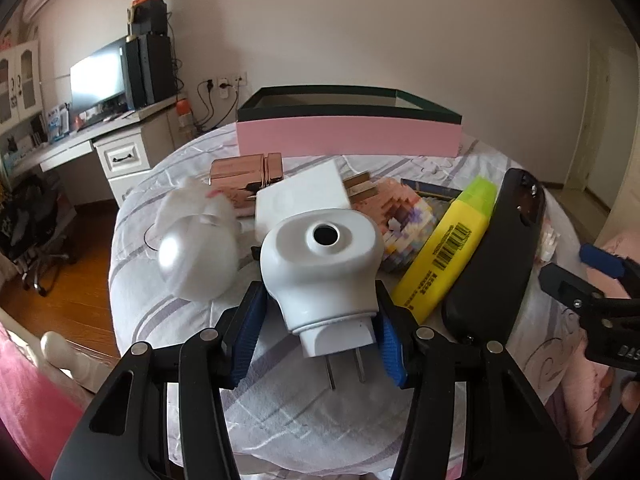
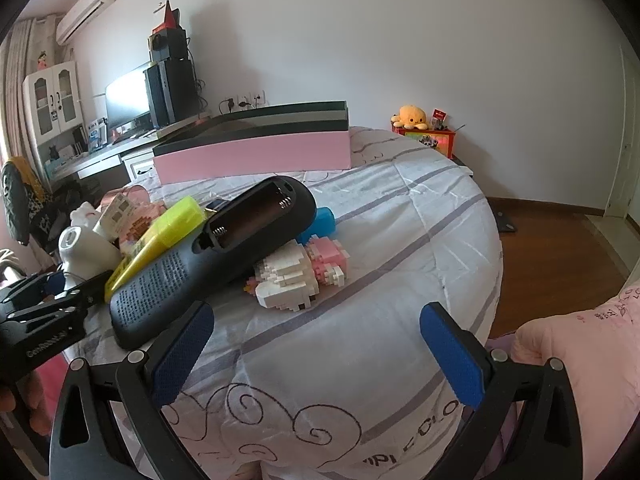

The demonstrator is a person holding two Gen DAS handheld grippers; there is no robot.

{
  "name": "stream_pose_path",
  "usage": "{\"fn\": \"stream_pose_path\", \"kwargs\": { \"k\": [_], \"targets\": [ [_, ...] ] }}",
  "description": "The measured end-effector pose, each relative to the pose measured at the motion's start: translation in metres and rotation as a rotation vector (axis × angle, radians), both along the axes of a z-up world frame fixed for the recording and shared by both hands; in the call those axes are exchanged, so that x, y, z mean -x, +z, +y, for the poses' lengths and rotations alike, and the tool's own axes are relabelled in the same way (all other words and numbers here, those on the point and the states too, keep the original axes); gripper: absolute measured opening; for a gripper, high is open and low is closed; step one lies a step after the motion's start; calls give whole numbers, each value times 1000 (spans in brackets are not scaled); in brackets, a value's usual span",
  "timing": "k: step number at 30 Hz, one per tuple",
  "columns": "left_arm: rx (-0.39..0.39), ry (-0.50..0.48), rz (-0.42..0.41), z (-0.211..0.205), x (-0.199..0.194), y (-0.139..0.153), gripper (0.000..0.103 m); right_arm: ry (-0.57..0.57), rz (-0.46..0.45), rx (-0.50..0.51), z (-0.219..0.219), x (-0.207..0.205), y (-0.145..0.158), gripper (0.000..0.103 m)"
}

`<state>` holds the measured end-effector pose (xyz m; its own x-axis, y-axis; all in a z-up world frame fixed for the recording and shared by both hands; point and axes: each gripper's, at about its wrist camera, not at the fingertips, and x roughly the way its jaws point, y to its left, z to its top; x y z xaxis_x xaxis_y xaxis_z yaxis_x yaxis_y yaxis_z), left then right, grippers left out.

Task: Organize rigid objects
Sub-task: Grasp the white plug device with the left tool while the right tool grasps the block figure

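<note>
1. White quilt with grey stripes covers the bed point(image 2: 400, 240), and everything to be sorted lies on it.
2. Pink box point(image 1: 348, 136) with a dark green rim stands open at the far side of the bed, apart from the clutter.
3. Black remote point(image 2: 224, 248) lies face down, its battery bay uncovered, resting on a yellow highlighter point(image 1: 448, 248) and a white-and-pink brick model point(image 2: 296, 272).
4. White plug-in device point(image 1: 324, 264) lies nearest, prongs pointing towards the left tool point(image 1: 320, 340), whose blue pads are clamped on its narrow base.
5. Right tool point(image 2: 316, 356) hovers over bare quilt, its pads wide apart, with nothing between them; the remote's end is just beside its left finger.
6. Pearly white rounded thing point(image 1: 196, 260) sits just left of the plug-in device.
</note>
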<state>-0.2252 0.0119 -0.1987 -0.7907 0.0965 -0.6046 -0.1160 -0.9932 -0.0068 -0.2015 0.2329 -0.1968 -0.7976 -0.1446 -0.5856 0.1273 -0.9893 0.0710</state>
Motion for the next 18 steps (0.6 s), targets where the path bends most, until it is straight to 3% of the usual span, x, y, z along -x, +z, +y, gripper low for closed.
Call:
{"fn": "stream_pose_path", "kwargs": {
  "k": [10,18],
  "targets": [
    [-33,-21,8,-8,-12,8,53,12,-13,-37,0,11,-2,103],
    [-17,-38,11,-5,-13,9,53,74,-32,-68,0,34,-5,102]
  ]
}}
